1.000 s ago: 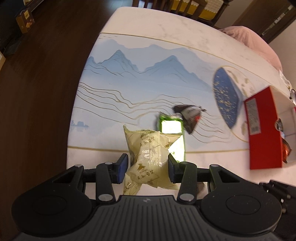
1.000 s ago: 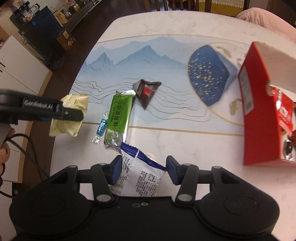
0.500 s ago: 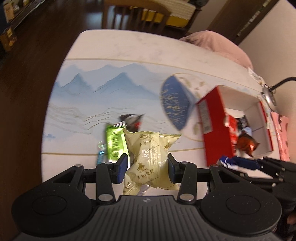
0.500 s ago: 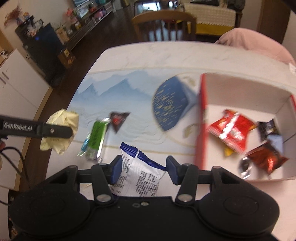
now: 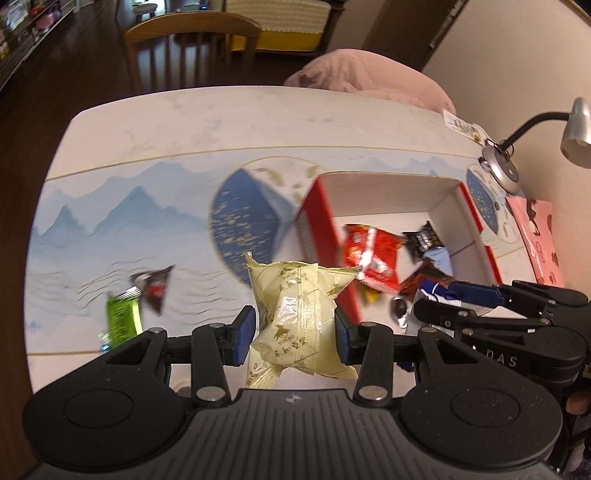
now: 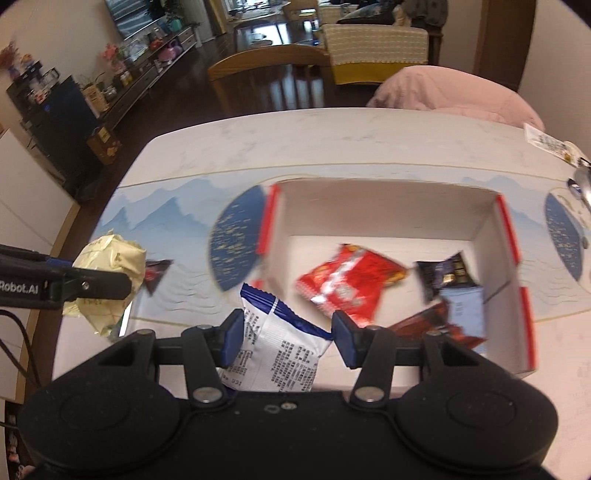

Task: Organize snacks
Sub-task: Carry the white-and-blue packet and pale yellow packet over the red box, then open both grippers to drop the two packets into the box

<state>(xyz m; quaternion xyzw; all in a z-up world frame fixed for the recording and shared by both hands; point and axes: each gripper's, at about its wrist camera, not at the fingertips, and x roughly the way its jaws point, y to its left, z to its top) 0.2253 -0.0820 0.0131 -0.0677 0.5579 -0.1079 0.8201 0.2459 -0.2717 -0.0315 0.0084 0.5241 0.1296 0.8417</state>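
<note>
On the left of the tabletop (image 5: 229, 122) we see a green bar (image 5: 123, 319) lying on the mountain-print mat (image 5: 122, 206), long axis running roughly near-to-far. Just beside it, to the right, a dark triangular packet (image 5: 157, 286), its tip aimed toward us. Both sit loose on the mat.

Centre: our left tool (image 5: 294, 330) is clamped on a pale yellow packet (image 5: 295, 314), pads pressing its sides, long axis upright along the fingers, crimped top edge away from us. It hangs over the mat w/ the box's red near-left wall right behind it.

Next, the red box (image 6: 502, 236), white inside, open top. In it: a red packet (image 6: 347, 282) lying diagonal, a small black packet (image 6: 445, 275) toward the right wall, a dark red-brown packet (image 6: 436, 326) near the front, partly hidden by our tool. A pale blue item by it is too blurred to ID.

Our right tool (image 6: 286, 332) is closed on a white-and-blue pouch (image 6: 277, 350), blue crimped end up and tilted left, printed side facing us. It hovers at the box's near-left corner.

Far right, in the left wrist view: a gooseneck lamp (image 5: 574, 129) w/ its round base (image 5: 500, 168) on the tabletop, a pink box (image 5: 539, 240) just past the red box. Behind the tabletop, a wooden chair (image 5: 192, 29) and a pink cushion (image 5: 369, 77).
</note>
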